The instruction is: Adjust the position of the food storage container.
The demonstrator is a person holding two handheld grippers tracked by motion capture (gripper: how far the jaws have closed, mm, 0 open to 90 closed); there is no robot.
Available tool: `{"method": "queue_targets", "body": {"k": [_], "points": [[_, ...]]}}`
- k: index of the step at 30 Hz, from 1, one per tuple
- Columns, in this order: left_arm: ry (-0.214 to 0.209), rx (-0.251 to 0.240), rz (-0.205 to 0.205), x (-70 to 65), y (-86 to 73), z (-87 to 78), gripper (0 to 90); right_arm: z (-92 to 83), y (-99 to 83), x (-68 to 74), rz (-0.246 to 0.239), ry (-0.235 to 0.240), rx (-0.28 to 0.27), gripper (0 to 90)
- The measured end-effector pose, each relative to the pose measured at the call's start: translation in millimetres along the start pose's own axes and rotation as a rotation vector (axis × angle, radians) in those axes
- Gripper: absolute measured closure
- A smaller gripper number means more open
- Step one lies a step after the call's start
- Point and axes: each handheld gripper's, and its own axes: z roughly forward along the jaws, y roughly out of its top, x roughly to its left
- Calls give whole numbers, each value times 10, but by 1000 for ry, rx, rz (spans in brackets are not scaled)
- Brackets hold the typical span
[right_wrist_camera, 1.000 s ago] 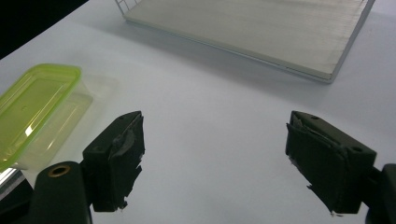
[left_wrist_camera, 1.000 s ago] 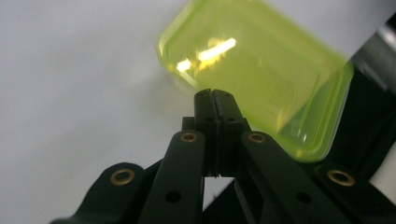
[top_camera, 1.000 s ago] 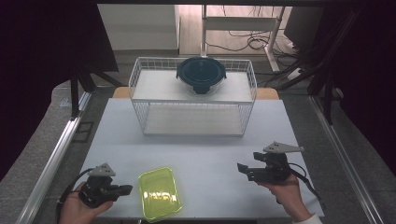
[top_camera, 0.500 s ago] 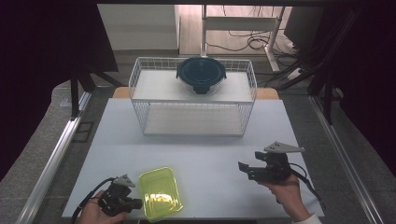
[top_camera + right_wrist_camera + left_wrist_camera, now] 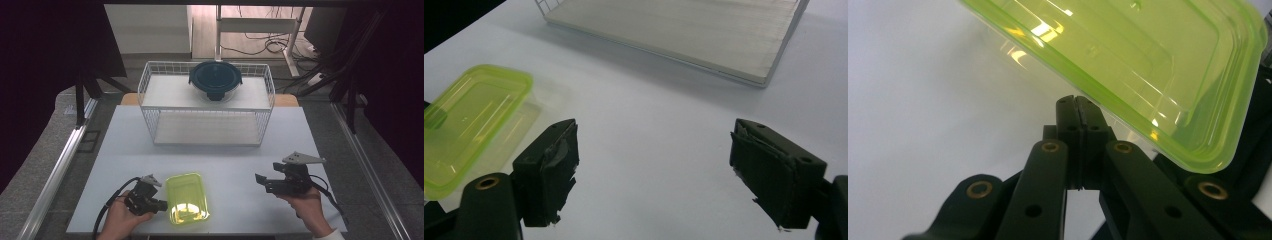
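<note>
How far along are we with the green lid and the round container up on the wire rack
Early. Nothing looks finished: the round container sits on top of the wire rack, dark lid on. In hand: the left gripper, jaws shut, is at the edge of the green lid lying on the table; whether it pinches it isn't clear. The right gripper is open, holding nothing. Any lifting or moving remains.

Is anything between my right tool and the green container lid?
Nothing visible. Bare table lies between the open right tool and the green lid. The shut left tool sits at the lid's far edge, not in the path.
</note>
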Motion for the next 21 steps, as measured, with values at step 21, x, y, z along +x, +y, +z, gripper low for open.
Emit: {"method": "queue_targets", "body": {"k": [21], "points": [[-21, 33, 52, -45, 548, 334, 896, -51, 7, -94, 46, -5, -19, 192]]}}
